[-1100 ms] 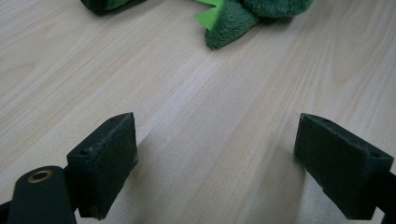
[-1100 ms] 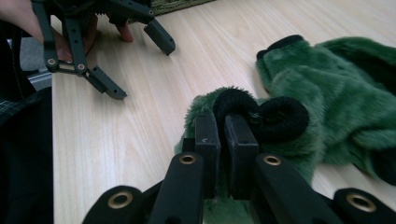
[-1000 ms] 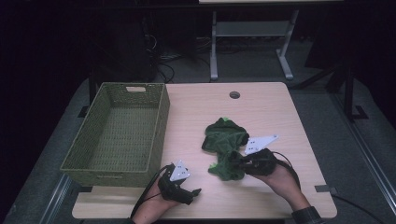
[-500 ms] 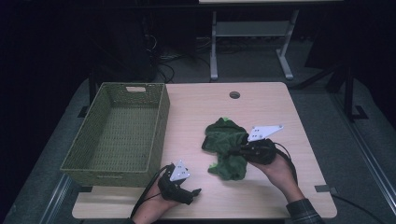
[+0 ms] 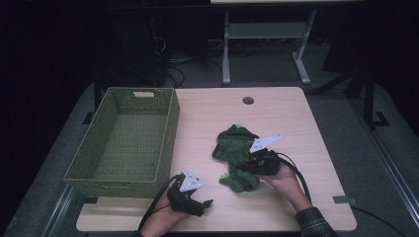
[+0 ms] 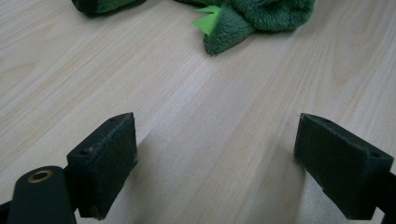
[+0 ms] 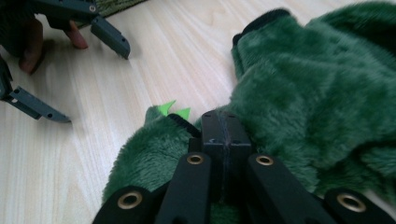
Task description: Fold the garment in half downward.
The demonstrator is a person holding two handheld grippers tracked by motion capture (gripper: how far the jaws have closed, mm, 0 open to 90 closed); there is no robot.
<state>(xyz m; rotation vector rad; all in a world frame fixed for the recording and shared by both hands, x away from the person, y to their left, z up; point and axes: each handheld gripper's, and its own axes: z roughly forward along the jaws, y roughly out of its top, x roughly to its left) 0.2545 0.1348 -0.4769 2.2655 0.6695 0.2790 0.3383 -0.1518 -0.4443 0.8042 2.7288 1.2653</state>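
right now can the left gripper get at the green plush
Probably yes: the left gripper is open, with bare table between it and the green plush. The right gripper already pinches it.

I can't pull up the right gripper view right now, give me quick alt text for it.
The right gripper, jaws closed together, pinches a fuzzy green plush garment lying on the light wooden table. At upper left, farther off, the left gripper rests open over bare wood, held by a hand.

- Plush [image 5: 237, 158]: dark green fur, with small bright lime-green points.
- Basket [image 5: 170, 136]: olive-green weave.
- Surface [image 5: 296, 118]: pale wood grain, streaked lengthwise.
- Left gripper [image 5: 207, 202] and right gripper [image 5: 245, 165]: black, each with a light grey plate; jaws black.
- Sleeve [image 5: 314, 224]: dark plaid.
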